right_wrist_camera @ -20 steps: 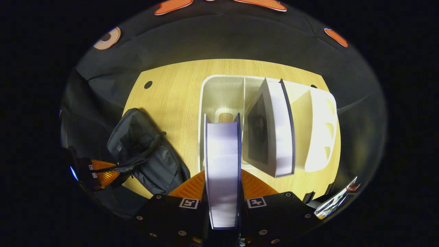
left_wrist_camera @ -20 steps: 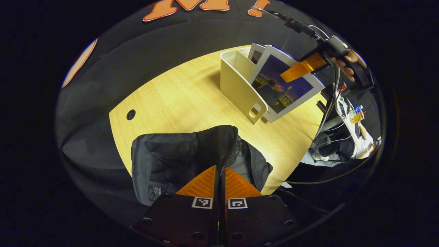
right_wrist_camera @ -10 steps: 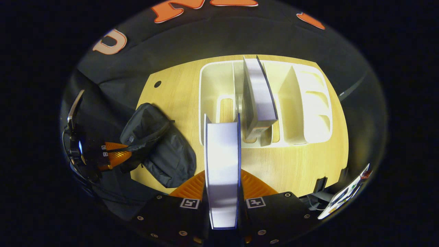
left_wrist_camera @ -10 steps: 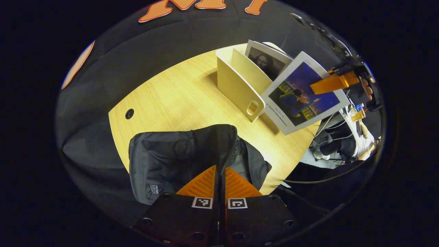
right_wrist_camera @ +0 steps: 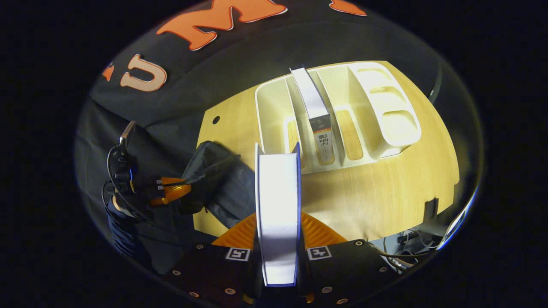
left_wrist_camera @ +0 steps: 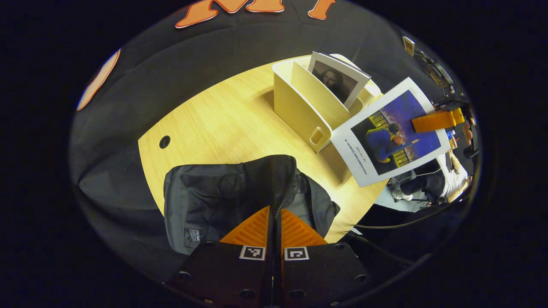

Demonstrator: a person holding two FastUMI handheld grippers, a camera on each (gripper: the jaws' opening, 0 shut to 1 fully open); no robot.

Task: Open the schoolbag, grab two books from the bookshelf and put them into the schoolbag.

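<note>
We grip the book [right_wrist_camera: 277,205] edge-up in our right tool [right_wrist_camera: 278,233], clear of the shelf [right_wrist_camera: 387,128], bag [left_wrist_camera: 222,192] lying left and near on the counter [left_wrist_camera: 222,124], its flap pinched up by our closed left tool [left_wrist_camera: 274,226].

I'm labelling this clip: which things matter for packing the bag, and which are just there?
Job:
dark grey fabric schoolbag
blue-covered book in right gripper
portrait-cover book
cream plastic bookshelf
left gripper, holding the bag's flap

Just there:
pale wooden table
black cables
</note>
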